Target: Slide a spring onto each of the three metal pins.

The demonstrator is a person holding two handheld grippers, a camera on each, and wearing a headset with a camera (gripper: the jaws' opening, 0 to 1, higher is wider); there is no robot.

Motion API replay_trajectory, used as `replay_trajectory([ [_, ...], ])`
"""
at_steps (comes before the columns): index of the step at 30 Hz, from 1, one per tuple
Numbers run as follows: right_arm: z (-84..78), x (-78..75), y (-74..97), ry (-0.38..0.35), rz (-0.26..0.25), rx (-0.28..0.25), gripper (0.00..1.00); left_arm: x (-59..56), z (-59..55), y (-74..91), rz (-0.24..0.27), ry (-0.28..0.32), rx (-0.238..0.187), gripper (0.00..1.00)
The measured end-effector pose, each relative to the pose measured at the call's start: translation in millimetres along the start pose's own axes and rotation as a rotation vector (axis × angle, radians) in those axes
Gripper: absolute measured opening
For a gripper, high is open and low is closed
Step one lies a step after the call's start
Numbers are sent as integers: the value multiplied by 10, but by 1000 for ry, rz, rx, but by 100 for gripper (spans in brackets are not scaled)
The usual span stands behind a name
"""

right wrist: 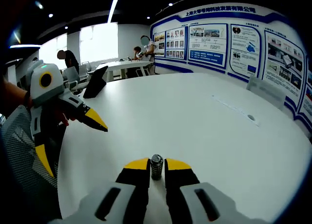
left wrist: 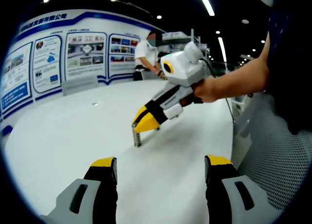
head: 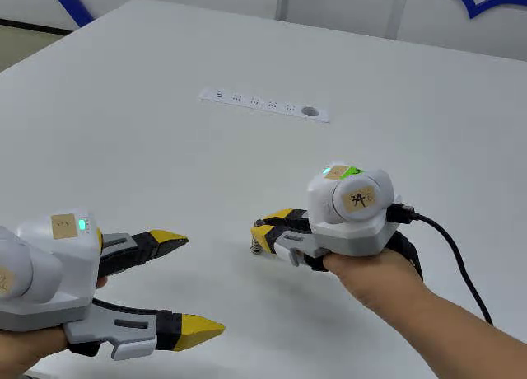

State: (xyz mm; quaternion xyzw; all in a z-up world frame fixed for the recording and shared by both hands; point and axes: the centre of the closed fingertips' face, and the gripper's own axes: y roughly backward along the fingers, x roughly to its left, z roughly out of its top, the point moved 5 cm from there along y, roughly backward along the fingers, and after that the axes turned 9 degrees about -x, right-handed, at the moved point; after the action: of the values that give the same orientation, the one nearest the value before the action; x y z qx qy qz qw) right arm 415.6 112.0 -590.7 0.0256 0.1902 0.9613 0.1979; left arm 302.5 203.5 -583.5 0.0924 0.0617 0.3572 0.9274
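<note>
- Spring (right wrist: pixel 156 166) is pinched between the pressed-in jaws of the right tool (head: pixel 265 231), with its coil end showing just past the yellow tips.
- Long axis: the spring stands upright, close to square with the tabletop (head: pixel 247 165). In the left gripper view its foot touches the white surface directly under the right tool's tips, which slant down onto it from above.
- Left tool (head: pixel 202 284) hangs spread and empty. It is off to the left of the spring and well apart from it, with its jaws aimed roughly toward it.
- Whether a metal pin stands inside the coil is too small to tell.
- Judgement: the right tool is the nearer one, being already on the spring, so the coming move belongs to it. That move turns on the vertical line. Any travel should run straight along the coil's own axis, since a sideways lean would likely make the coil bind or spring out of the pinch.
</note>
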Motion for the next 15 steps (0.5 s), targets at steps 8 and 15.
replay_trajectory([
  [8,-4,-5,48,-3,-6,7,14,-2,13,-19,-5,-2,-3,75],
  [15,0,20,132,2,-8,12,16,0,22,-18,-5,-3,-8,75],
])
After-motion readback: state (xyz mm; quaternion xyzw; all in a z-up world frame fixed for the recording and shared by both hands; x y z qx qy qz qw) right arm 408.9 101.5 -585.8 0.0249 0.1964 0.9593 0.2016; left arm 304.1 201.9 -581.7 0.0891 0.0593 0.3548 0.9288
